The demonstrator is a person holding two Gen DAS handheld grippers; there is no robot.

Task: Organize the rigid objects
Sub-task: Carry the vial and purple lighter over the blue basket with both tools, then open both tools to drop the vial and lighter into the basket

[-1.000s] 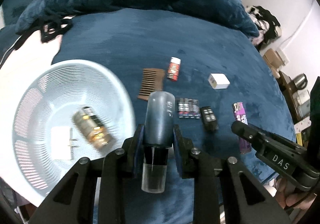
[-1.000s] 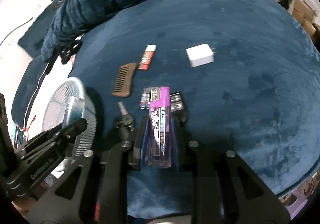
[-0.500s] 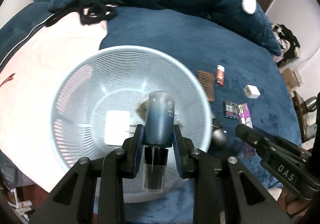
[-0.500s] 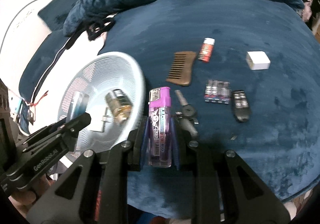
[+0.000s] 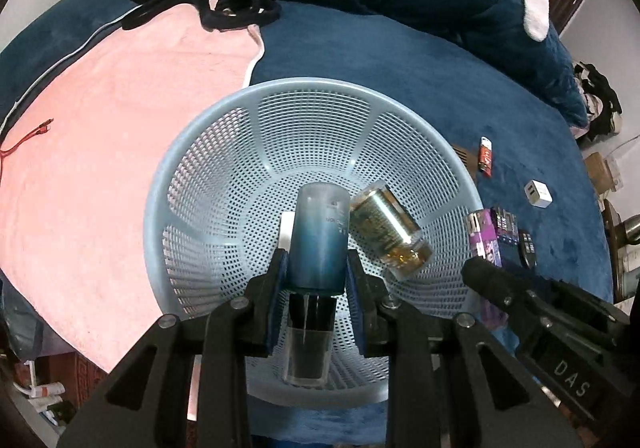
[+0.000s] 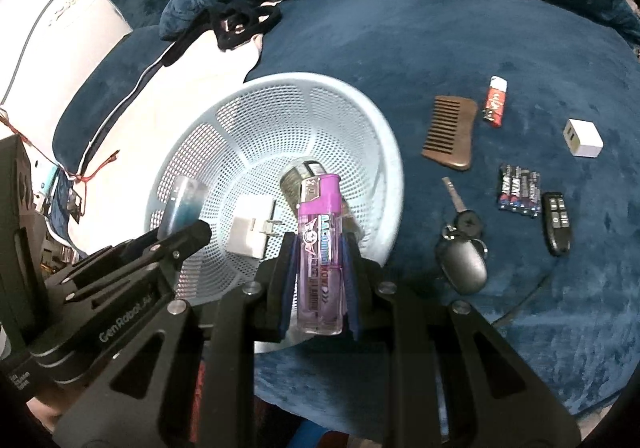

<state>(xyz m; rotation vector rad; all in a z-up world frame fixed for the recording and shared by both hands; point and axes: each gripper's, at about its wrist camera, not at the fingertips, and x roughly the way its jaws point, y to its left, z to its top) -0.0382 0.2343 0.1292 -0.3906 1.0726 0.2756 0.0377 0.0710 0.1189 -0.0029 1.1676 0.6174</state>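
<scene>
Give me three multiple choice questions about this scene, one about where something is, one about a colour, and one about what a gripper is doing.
1. Where does the gold bottle lie?
A. inside the basket
B. on the pink towel
C. beside the comb

2. What colour is the lighter in the right gripper?
A. red
B. purple
C. green

3. What is the left gripper doing?
A. open, holding nothing
B. shut on a key
C. shut on the blue bottle

Answers: 1 A, it rests on the mesh wall; 2 B, its body is purple; 3 C, both fingers press the bottle's sides.
</scene>
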